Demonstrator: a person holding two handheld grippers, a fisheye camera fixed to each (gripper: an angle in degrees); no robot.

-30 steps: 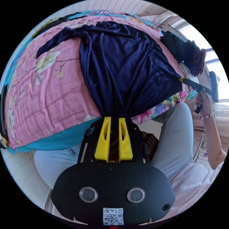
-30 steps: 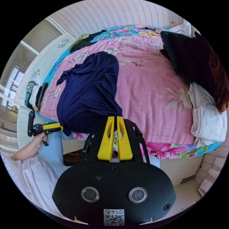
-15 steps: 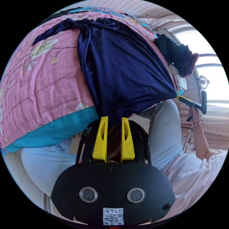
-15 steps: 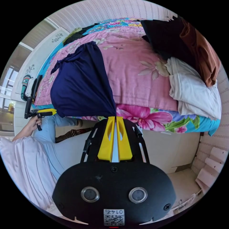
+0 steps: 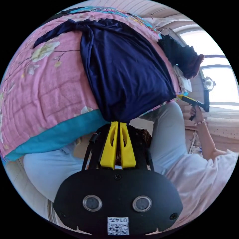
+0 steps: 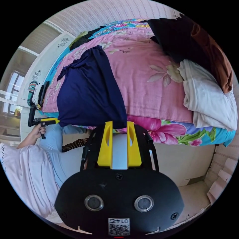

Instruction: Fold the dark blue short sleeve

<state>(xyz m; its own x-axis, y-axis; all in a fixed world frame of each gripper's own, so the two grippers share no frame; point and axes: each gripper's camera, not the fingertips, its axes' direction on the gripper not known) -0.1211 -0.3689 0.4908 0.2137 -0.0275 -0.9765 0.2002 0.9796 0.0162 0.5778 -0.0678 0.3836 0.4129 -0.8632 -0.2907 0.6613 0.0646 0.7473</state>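
The dark blue short-sleeve shirt lies spread on the pink flowered quilt, its hem hanging over the bed's near edge. In the left gripper view my left gripper is shut on one hem corner. The right gripper shows there at the other hem corner. In the right gripper view the shirt runs away across the quilt. My right gripper stands open, the hem corner lying loose at its tips. The left gripper shows at the far hem corner, held by a hand.
A pile of black and brown clothes and a white cloth lie on the bed beside the shirt. Folded clothes are stacked past the left gripper. The person's legs in light trousers stand against the bed edge.
The right jaws, shut on the hem corner half a second ago, have opened. The left jaws spread apart half a second ago and have closed again on their corner.
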